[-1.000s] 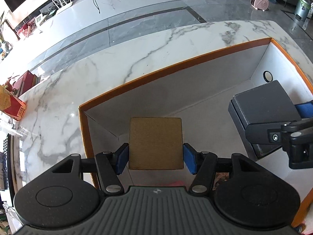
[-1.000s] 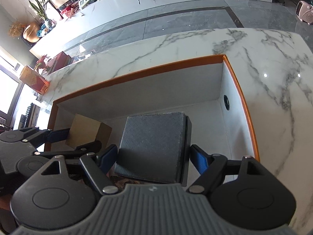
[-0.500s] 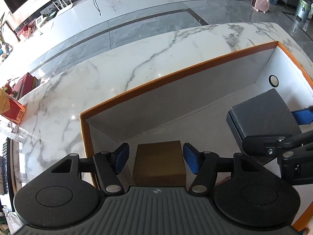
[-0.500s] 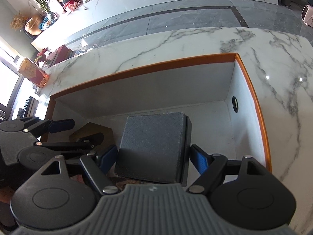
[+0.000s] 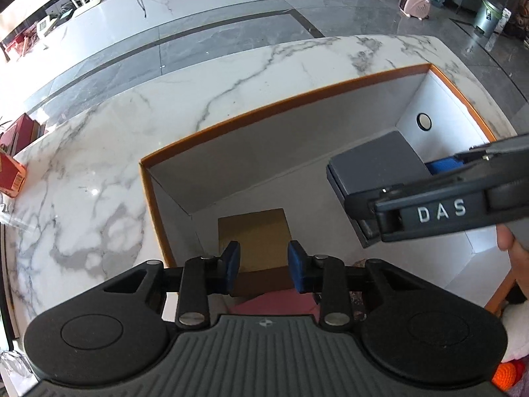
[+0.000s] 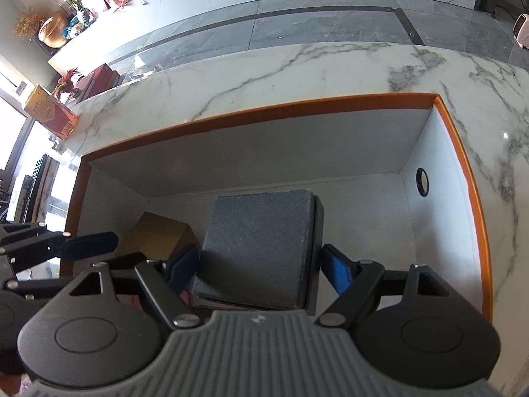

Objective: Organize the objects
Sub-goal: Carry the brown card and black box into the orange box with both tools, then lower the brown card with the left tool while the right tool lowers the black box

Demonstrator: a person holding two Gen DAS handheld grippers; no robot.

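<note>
Far left, on the marble counter [image 5: 109, 152], a red-orange carton [image 5: 11, 178] sits near the edge, well apart from the bin. Orange-rimmed white bin [image 5: 251, 112] sits on the counter, open top, a round hole [image 5: 424, 121] in its right end wall.

My left gripper [image 5: 264, 261] points steeply down into the bin's left end. Its jaws are closing with nothing pinched between them; the blue pads [image 5: 231, 261] stand clear above the brown cardboard box [image 5: 256, 231], not touching it. That box rests on the bin floor close to the left wall, let go. Something pink [image 5: 274, 301] shows under the gripper at the near side; can't tell what.

Right of that, my right gripper [image 6: 261, 268] is clenched around the dark grey box [image 6: 261, 241], blue pads [image 6: 337, 269] pressed on both its sides. Grey box is inside the bin, just right of the brown cardboard box, tilted a bit. Can't tell if it touches the floor or the brown one. From the left wrist view, the right gripper crosses in from the right edge with "DAS" lettering [image 5: 441, 210] on its body, and a bit of my hand [image 5: 512, 248] behind it.
</note>
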